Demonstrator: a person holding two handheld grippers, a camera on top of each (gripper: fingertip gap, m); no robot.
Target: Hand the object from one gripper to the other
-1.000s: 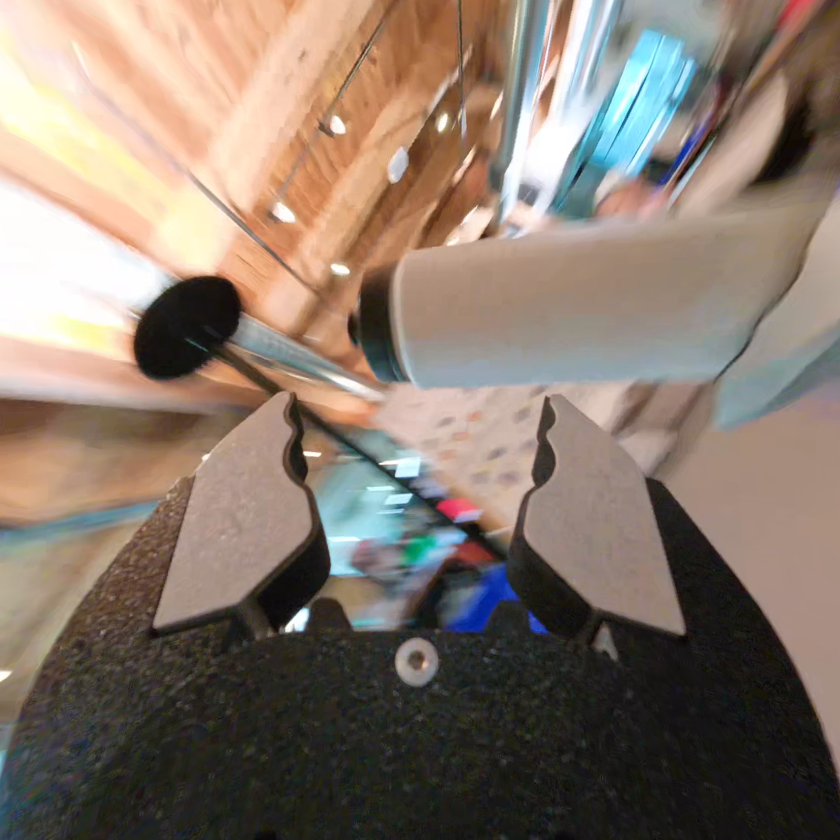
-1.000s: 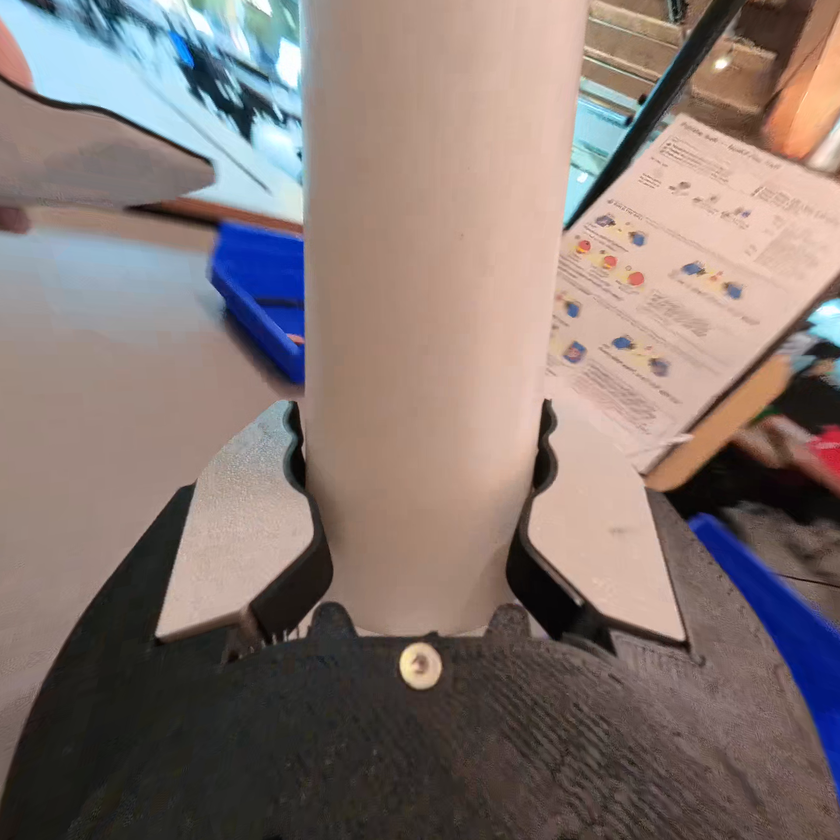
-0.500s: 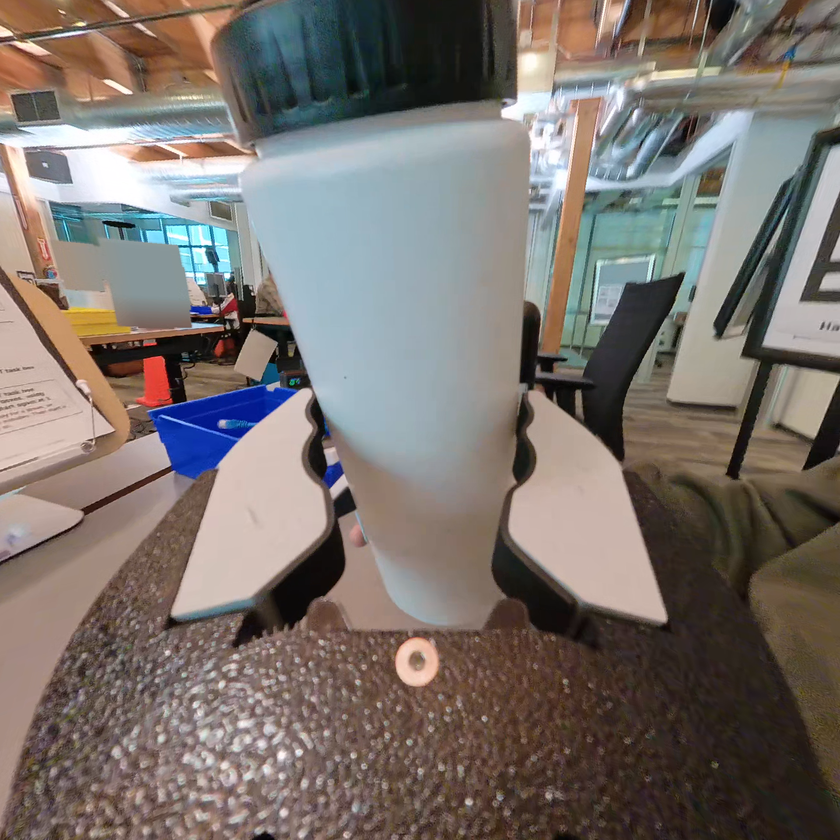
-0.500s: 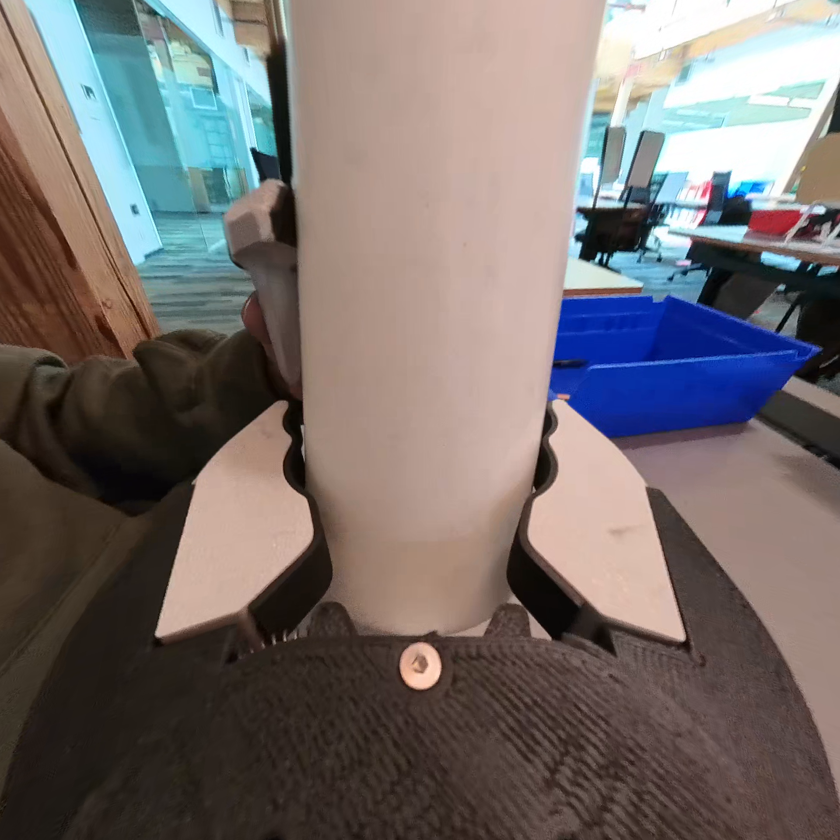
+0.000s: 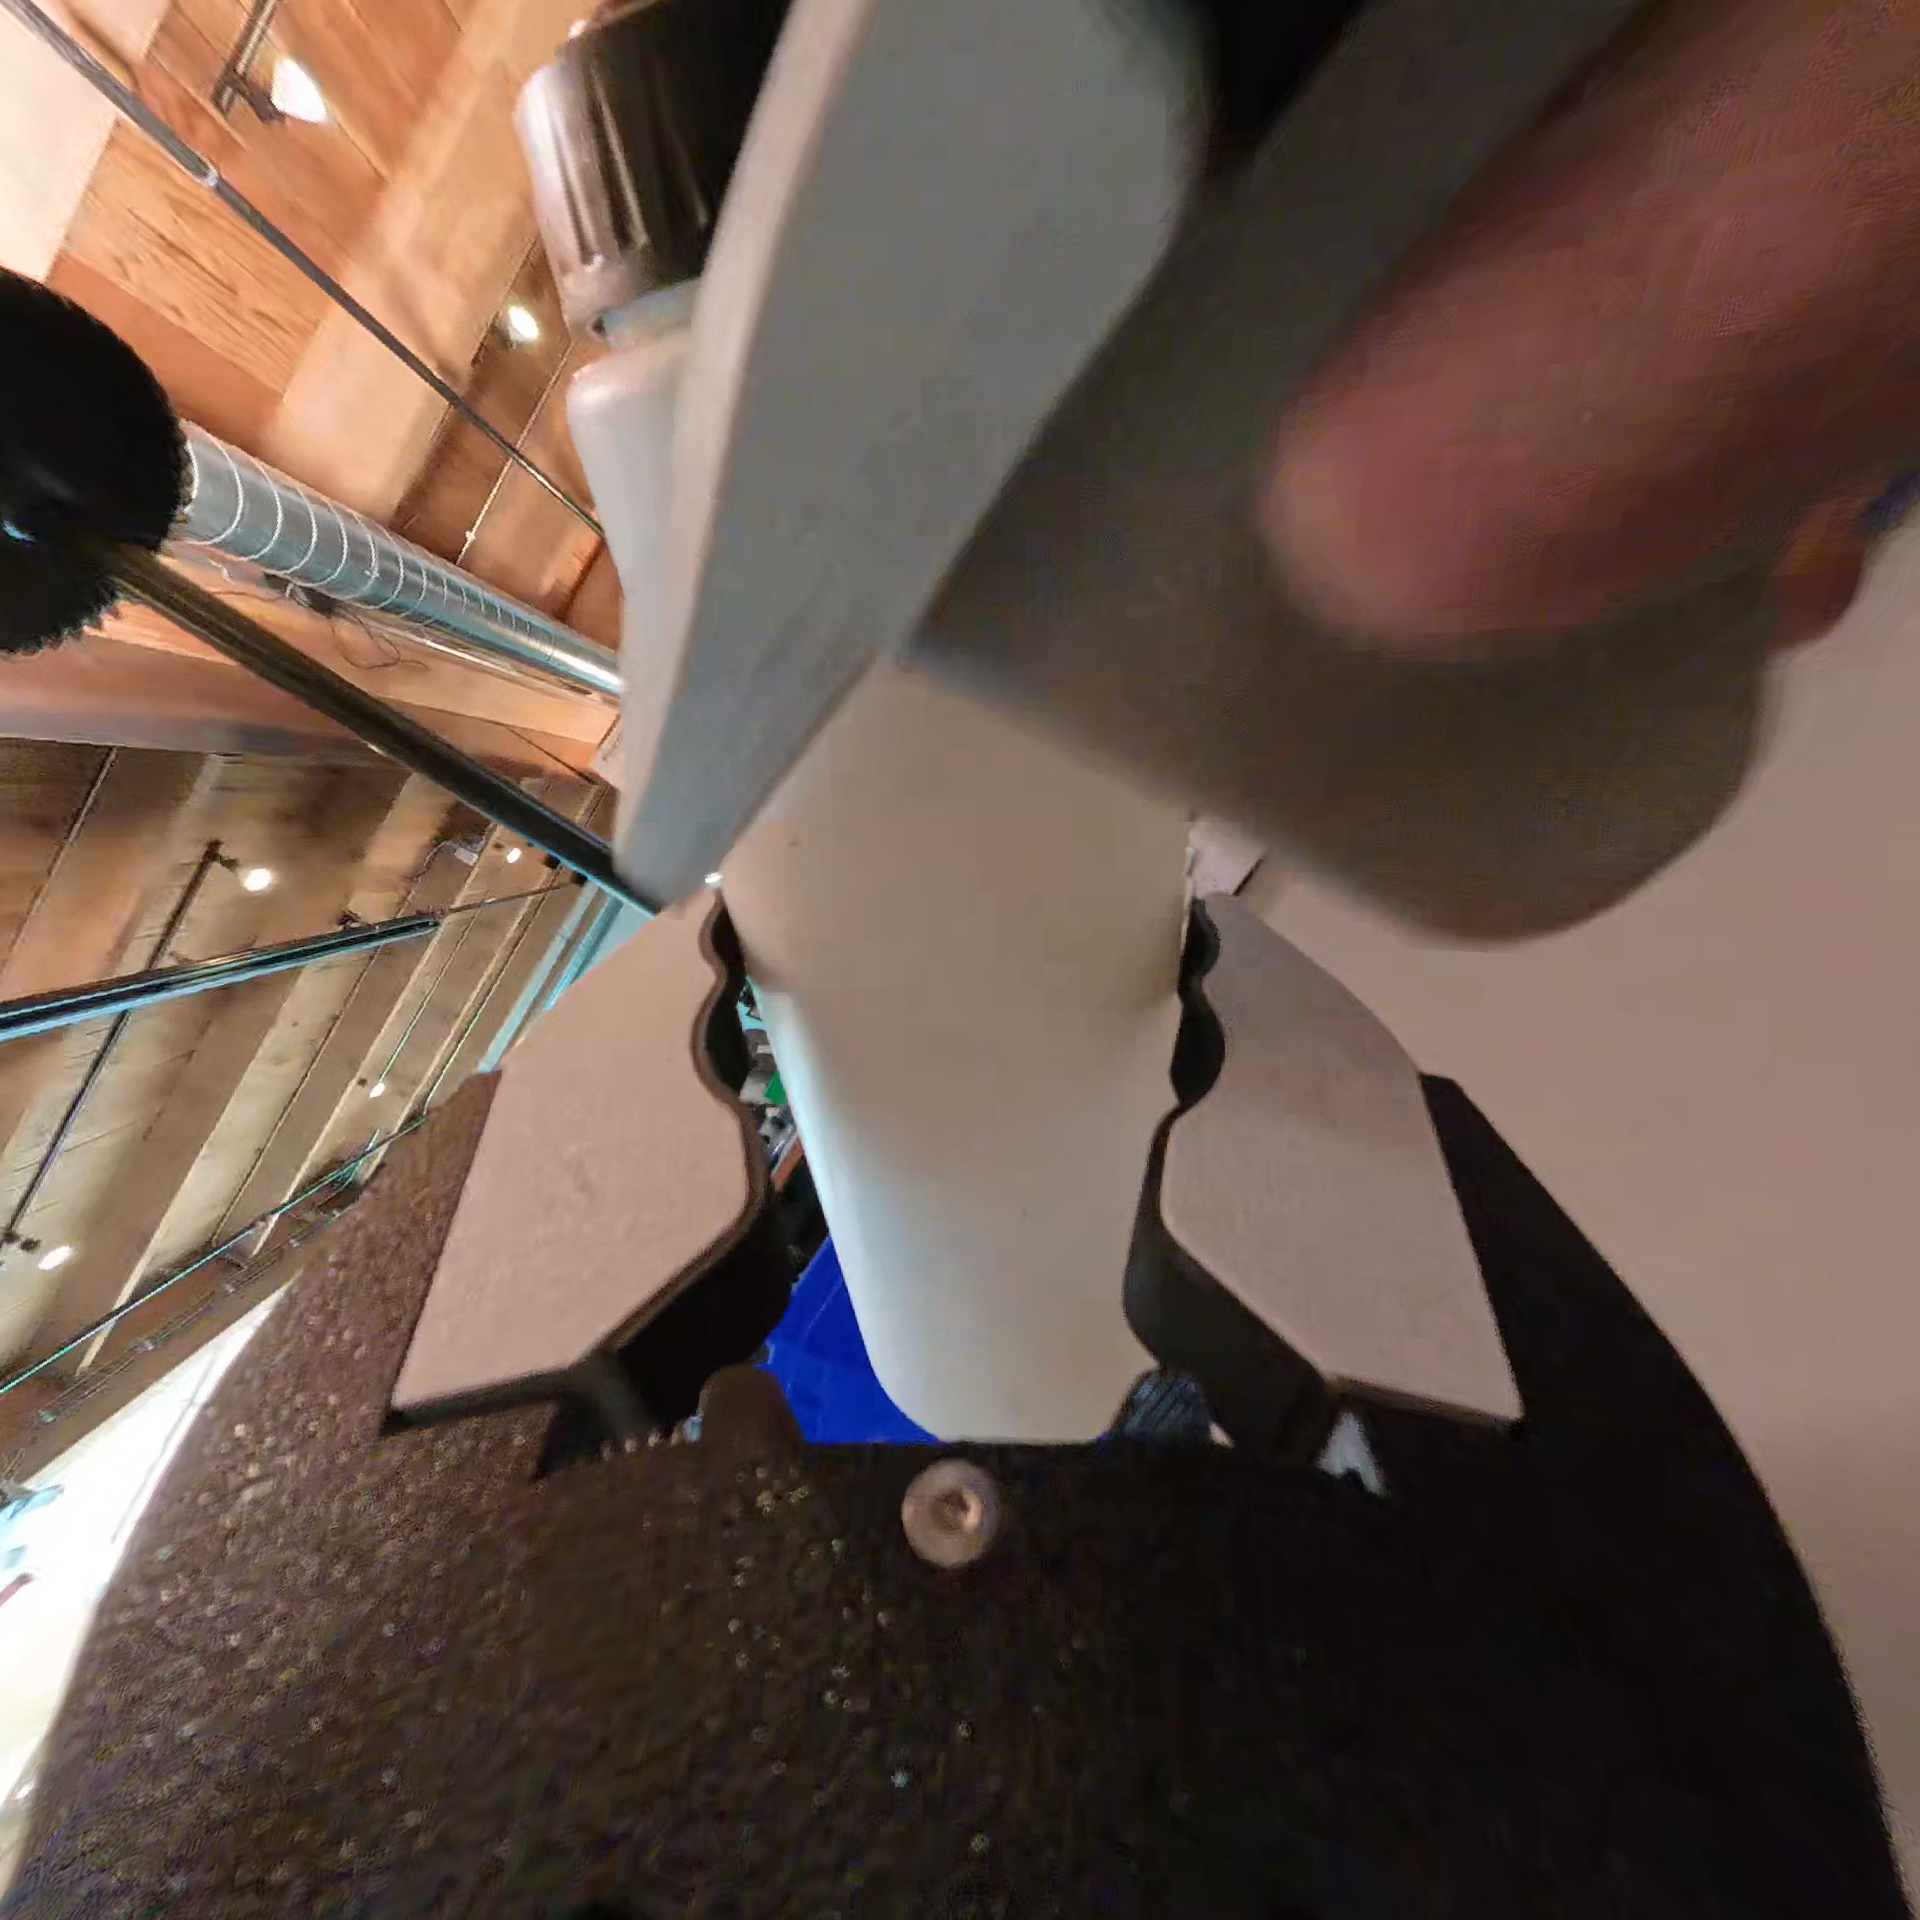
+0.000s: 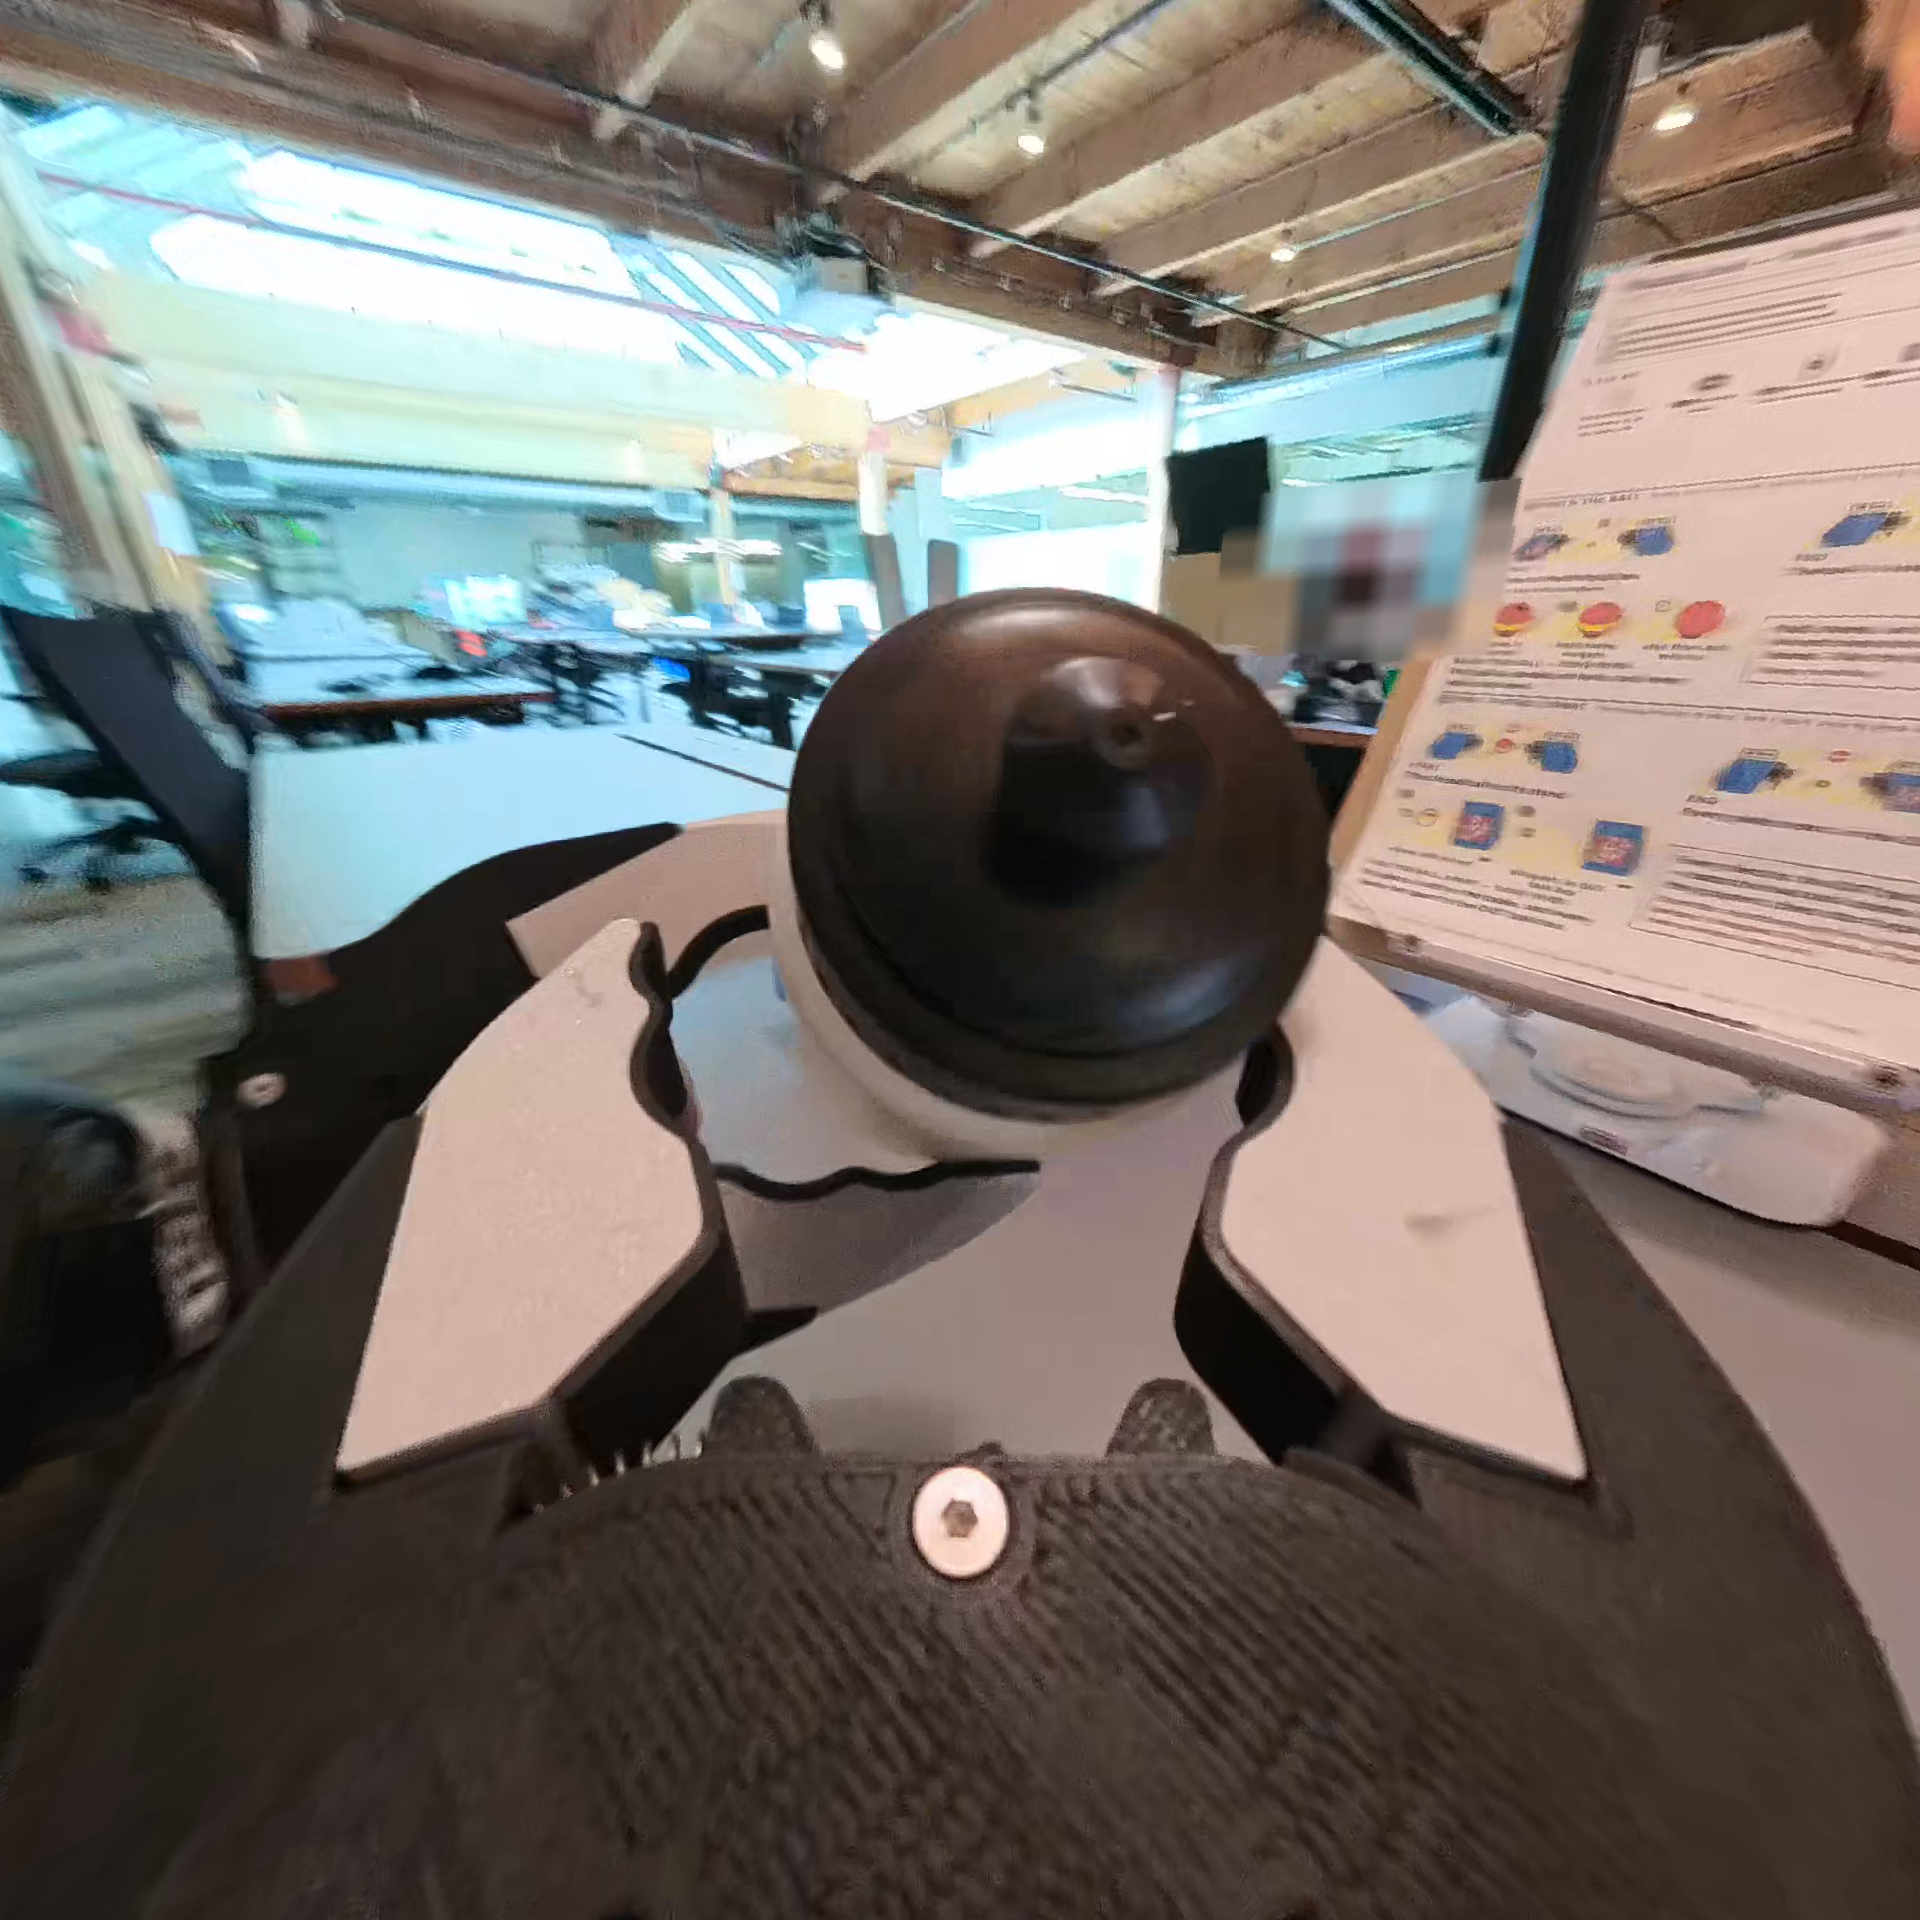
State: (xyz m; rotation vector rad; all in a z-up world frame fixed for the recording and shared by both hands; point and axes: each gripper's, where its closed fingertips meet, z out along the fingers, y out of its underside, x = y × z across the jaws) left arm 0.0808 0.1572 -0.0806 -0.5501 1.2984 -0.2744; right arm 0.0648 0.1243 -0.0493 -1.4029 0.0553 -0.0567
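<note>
The white bottle (image 5: 977,1091) with a black cap sits between the fingers of my left gripper (image 5: 956,925), which is shut on its lower body. In the left wrist view, a grey finger (image 5: 883,416) of the right gripper and a hand (image 5: 1610,364) lie blurred over the bottle's upper part. In the right wrist view, the bottle's black cap (image 6: 1060,831) points at the camera, just past my right gripper (image 6: 966,1039). The right gripper is open and holds nothing. The left gripper's fingers (image 6: 914,1216) clasp the bottle behind it.
A printed sheet on a clipboard stand (image 6: 1683,727) with a white base (image 6: 1662,1132) stands at the right on the grey table (image 6: 468,810). A black chair (image 6: 125,707) is at the left. A blue bin (image 5: 831,1351) shows under the left gripper's fingers. One gripper's finger ends stand about 5 cm off the other's.
The right gripper has opened, let go of the bottle and drawn back past its cap. The left gripper keeps its hold and has tilted up toward the ceiling.
</note>
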